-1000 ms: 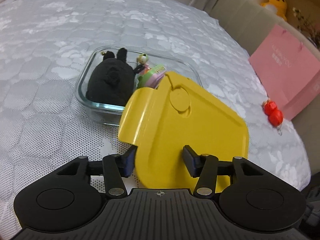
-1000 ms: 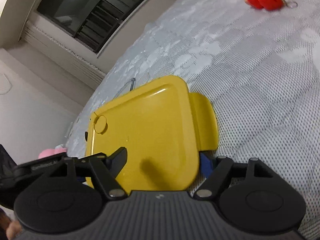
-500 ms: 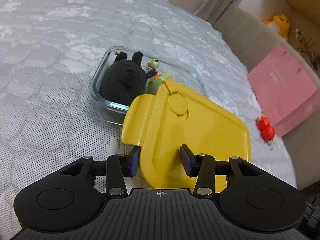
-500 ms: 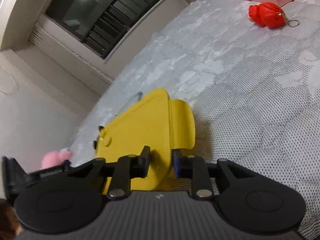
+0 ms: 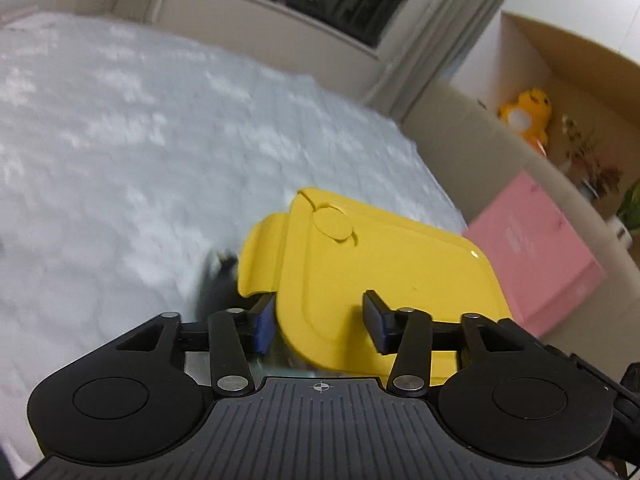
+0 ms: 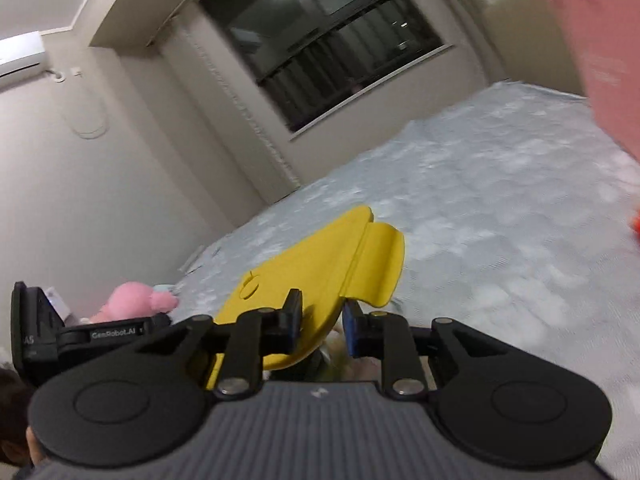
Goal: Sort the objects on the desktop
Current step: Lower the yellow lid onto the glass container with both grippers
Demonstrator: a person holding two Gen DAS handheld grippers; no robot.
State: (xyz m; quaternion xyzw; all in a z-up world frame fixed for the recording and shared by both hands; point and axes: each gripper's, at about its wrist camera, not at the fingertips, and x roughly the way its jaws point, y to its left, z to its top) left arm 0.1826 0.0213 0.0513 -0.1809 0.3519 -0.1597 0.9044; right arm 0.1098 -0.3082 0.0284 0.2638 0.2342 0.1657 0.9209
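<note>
A yellow container lid (image 5: 384, 264) with side flaps is held between both grippers above a white quilted bed surface (image 5: 120, 140). My left gripper (image 5: 320, 320) is shut on the lid's near edge. My right gripper (image 6: 322, 320) is shut on the lid (image 6: 320, 264) from the opposite side, near one flap. A black plush toy (image 5: 218, 280) shows blurred under the lid's left flap; the glass container is mostly hidden beneath the lid. The left gripper's body (image 6: 60, 328) shows at the left of the right wrist view.
A pink paper bag (image 5: 536, 248) stands at the bed's right edge. A yellow plush (image 5: 528, 116) sits on a shelf behind. A pink plush (image 6: 128, 300) lies at the far left. A red object (image 6: 635, 224) peeks in at the right edge.
Both grippers have tilted upward and moved the lid over the glass container, which is now mostly hidden. The right gripper closed on the lid's edge. The views are blurred by motion.
</note>
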